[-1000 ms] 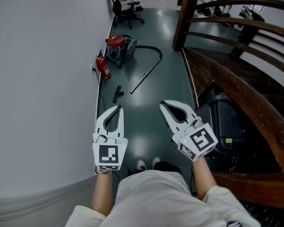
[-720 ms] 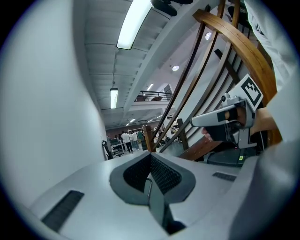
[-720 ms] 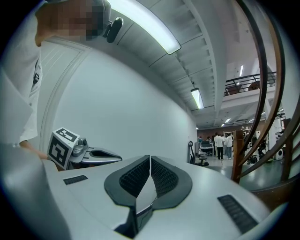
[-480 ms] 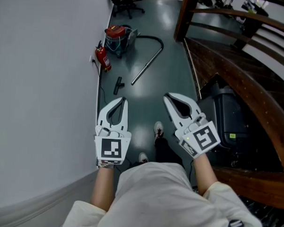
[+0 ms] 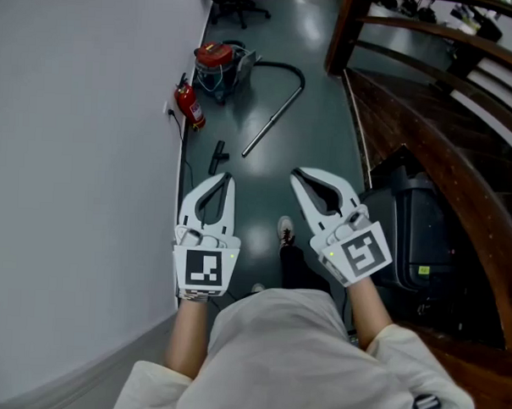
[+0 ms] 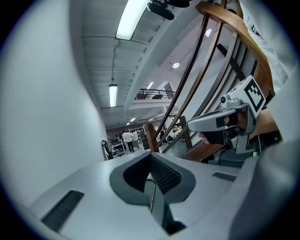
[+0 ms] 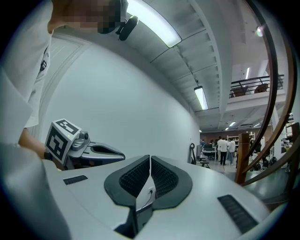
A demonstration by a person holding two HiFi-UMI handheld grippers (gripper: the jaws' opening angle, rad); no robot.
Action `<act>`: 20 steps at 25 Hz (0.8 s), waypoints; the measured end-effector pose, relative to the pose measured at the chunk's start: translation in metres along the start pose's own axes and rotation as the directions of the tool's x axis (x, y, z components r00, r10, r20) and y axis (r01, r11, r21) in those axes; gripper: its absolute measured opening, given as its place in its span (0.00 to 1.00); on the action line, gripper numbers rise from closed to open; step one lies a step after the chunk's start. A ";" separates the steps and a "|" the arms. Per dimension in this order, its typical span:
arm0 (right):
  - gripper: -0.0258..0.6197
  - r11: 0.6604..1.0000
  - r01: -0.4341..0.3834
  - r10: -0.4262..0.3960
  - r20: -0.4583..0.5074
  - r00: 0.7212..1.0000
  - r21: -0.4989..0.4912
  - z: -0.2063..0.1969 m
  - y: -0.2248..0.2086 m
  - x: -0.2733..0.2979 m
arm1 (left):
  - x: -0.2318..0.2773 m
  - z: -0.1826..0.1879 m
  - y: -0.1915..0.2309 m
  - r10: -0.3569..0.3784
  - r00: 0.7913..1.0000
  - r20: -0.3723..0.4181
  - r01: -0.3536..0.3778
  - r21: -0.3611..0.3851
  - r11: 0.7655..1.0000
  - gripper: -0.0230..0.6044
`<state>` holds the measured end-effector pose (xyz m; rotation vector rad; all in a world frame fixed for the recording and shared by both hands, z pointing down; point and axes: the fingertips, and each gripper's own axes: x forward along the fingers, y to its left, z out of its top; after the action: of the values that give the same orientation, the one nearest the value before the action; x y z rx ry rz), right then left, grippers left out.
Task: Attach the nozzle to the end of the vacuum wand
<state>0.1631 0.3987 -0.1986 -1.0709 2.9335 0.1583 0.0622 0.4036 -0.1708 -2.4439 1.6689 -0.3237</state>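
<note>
Hallway (image 5: 274, 90): left tool (image 5: 226, 179), right tool (image 5: 295, 174) closed

White left tool (image 5: 227, 178) and right tool (image 5: 296, 175), black-and-white square markers; black nozzle (image 5: 217, 156), silver wand (image 5: 272, 121), red vacuum (image 5: 213, 57), red extinguisher (image 5: 191, 106), dark teal floor (image 5: 262, 189), brown railing (image 5: 429, 122).

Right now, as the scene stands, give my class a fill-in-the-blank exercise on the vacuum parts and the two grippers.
1. The left gripper and the right gripper both have their jaws ___, holding nothing.
2. The nozzle lies on the ___, apart from the wand.
3. The fire extinguisher by the wall is ___ in colour.
Missing words: shut; floor; red.
</note>
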 end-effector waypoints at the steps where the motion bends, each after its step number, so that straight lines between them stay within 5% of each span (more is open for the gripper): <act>1: 0.08 1.000 -0.003 0.003 -0.004 1.000 0.000 -0.003 -0.008 0.007 | 0.010 -0.001 0.003 0.001 1.000 -0.004 -0.001 -0.001 1.000 0.03; 20: 0.08 0.999 -0.047 0.048 -0.047 0.998 0.018 -0.020 -0.155 0.087 | 0.170 0.010 0.036 0.041 0.998 -0.041 -0.042 -0.023 0.999 0.03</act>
<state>0.1969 0.2235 -0.1973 -1.0173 2.9985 0.1092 0.0923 0.2326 -0.1756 -2.4315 1.7475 -0.3523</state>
